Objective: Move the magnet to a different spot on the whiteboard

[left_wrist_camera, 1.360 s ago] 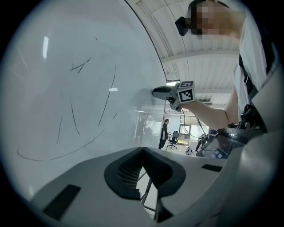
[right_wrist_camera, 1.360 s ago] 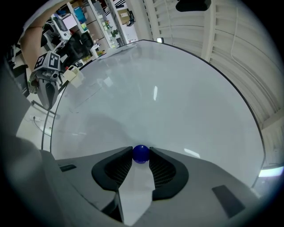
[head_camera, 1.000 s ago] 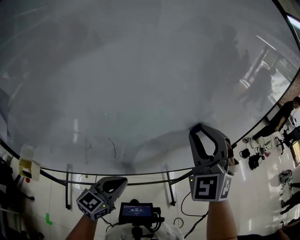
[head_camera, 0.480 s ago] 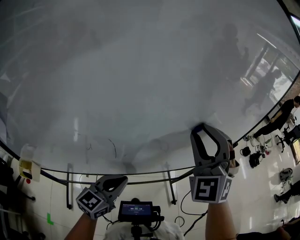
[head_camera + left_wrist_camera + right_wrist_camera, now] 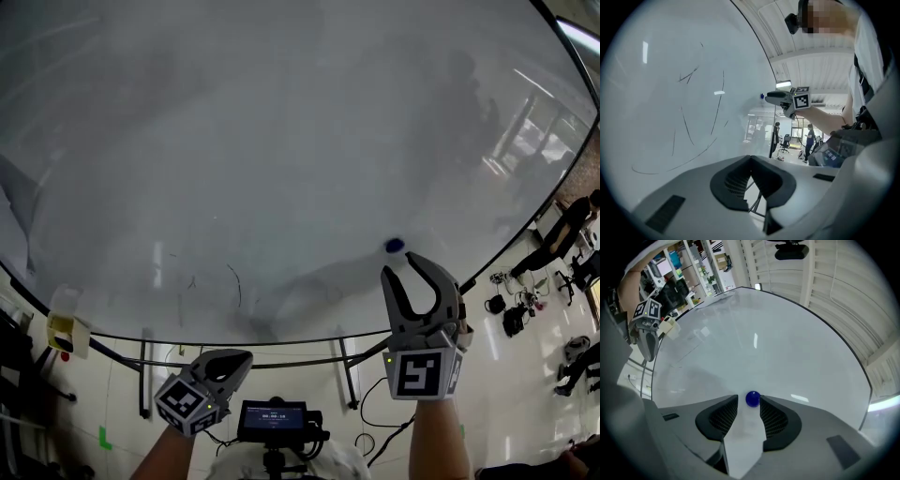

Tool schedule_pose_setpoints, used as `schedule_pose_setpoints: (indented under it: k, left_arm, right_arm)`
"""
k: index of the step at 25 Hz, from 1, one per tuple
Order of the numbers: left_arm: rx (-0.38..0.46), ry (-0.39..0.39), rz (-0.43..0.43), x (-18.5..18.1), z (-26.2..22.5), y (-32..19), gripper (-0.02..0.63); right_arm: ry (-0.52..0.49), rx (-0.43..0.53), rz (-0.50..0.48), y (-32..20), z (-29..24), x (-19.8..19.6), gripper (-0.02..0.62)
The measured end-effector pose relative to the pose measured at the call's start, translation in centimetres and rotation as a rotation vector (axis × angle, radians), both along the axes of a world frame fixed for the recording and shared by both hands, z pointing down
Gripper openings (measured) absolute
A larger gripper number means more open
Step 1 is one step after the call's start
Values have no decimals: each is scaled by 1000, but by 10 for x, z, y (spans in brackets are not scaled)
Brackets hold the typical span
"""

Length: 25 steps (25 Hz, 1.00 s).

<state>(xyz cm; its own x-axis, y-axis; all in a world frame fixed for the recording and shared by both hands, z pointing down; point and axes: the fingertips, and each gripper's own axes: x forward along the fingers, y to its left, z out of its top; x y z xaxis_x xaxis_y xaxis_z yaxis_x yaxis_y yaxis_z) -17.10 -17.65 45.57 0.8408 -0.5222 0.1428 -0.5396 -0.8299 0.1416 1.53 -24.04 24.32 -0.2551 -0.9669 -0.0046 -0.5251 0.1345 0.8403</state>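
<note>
Small round blue magnet (image 5: pixel 395 245) clinging to whiteboard (image 5: pixel 281 141)

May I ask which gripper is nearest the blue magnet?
The right gripper: its opening jaws flank the magnet at their tips; the left gripper hangs well away.

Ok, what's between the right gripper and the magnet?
Nothing. Head view shows only a sliver of bare whiteboard; the magnet sits untouched at the opening jaw tips of the right gripper.

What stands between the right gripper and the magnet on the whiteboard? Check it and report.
Nothing visible stands between them. The blue magnet sits on the whiteboard right at the tips of the right gripper, whose jaws are opening. Only bare board lies around it.
</note>
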Motion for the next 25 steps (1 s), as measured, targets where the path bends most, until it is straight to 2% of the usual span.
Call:
schedule_pose_setpoints:
  k: [3, 6, 12, 19, 22, 25]
  left_arm:
    - [18, -20, -28, -12, 4, 8, 34]
    - [-23, -29, -43, -21, 9, 23, 34]
    - [-29, -18, -44, -28, 11, 59, 34]
    - [-70, -32, -24, -36, 27, 100, 34]
    - [-89, -33, -10, -33, 37, 111, 34]
    - [-100, -25, 6, -24, 40, 121, 34]
  right_arm:
    - [-118, -39, -35, 19, 9, -4, 178]
    - [-226, -90, -62, 38, 26, -6, 171]
    - [-316, -204, -45, 80, 61, -3, 147]
    - [-414, -334, -90, 129, 110, -17, 147]
    - [-496, -394, -107, 149, 139, -14, 141]
    - [-631, -468, -120, 169, 166, -7, 110]
